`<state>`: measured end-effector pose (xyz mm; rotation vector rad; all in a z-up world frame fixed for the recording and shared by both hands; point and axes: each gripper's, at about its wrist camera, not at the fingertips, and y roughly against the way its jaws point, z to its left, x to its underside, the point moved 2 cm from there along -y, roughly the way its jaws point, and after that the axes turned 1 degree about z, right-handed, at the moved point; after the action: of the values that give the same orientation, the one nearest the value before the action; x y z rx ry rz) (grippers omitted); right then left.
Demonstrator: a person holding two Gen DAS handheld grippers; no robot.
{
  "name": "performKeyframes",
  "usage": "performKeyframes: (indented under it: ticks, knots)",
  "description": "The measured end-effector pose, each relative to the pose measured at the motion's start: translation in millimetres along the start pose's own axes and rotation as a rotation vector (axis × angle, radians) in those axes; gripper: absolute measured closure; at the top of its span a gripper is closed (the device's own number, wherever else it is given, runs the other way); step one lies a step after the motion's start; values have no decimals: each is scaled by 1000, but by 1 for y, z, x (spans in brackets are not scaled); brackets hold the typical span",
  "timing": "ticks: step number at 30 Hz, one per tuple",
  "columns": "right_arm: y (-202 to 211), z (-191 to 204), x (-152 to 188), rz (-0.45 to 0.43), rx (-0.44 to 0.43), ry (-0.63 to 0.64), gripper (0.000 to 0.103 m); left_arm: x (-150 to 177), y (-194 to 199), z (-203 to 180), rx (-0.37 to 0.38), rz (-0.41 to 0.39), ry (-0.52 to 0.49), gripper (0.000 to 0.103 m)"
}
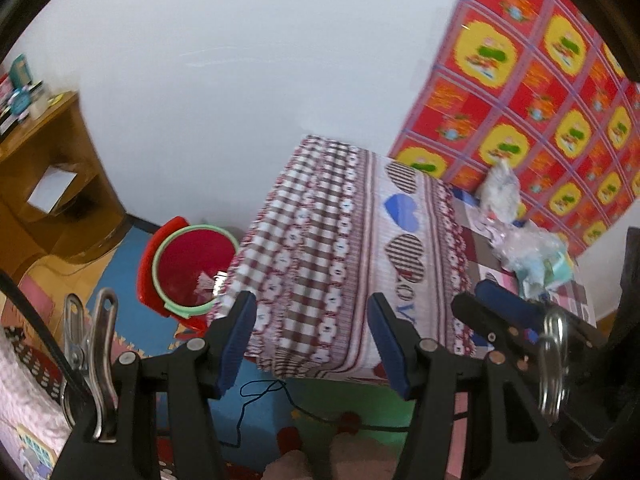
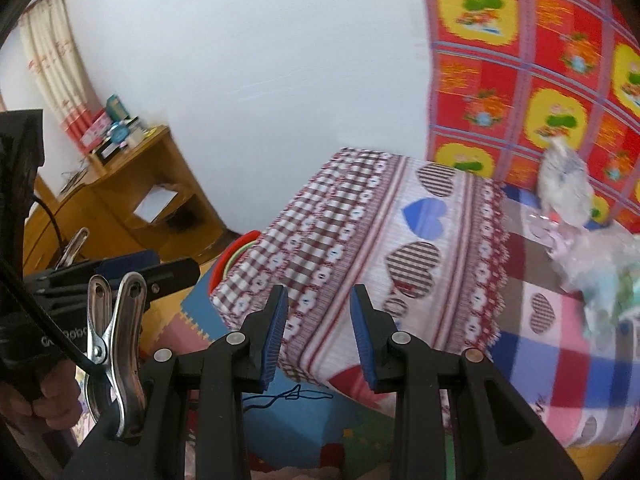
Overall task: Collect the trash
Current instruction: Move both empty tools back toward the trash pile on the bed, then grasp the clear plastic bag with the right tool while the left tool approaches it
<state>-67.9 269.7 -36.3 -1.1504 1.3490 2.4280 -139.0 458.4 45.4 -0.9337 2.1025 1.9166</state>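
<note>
Fig.: two hand-held grippers facing a cloth-draped counter [image 1: 320, 240], patterned w/ red-white checks, flowers and hearts.

Left gripper [image 1: 312, 344]: blue-padded black fingers [image 1: 236, 340] stand wide apart, nothing btwn them; the counter's near corner shows through the gap.

Right gripper [image 2: 319, 336]: fingers [image 2: 276, 332] part open, a narrower gap, nothing held. In the left wrist view it appears at lower right, just beside the counter's edge.

Trash: crumpled white and pale-blue plastic wrappers [image 1: 528, 248] lie on the counter top at its far right, near the red-yellow patterned wall hanging [image 1: 540, 92]; blurred in both views ( [image 2: 592, 256]).

Bin: red round plastic bucket w/ pale green rim [image 1: 192, 264] stands on the floor at the counter's left edge, partly hidden by the cloth; light scraps inside.

Open room: multi-colour foam floor mat [image 1: 120, 280] btwn bucket and yellow wooden shelf unit [image 1: 52, 184] at left; a dark thread [image 1: 260, 396] lies on the floor below the cloth hem.

Writing: "LOV…" part legible on the cloth by the right finger; other labels too blurred.
</note>
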Motion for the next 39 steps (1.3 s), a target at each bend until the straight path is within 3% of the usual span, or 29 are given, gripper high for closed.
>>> performKeyframes:
  ticks: [13,25,35,39]
  knots:
    - [48,-89,34,-66,117,-162,70,1,-12,-82,65,16,-112,42]
    - [85,-208,60,-80,203,-334,70,-6,-47,-187,117,62,-221,42]
    - [91,-298,58,-68,207,-392,70,-14,-92,-293,175,87,-303,42]
    - [84,-323,40,-59,188,-358,70,-17,-111,-325,207,101,-296,42]
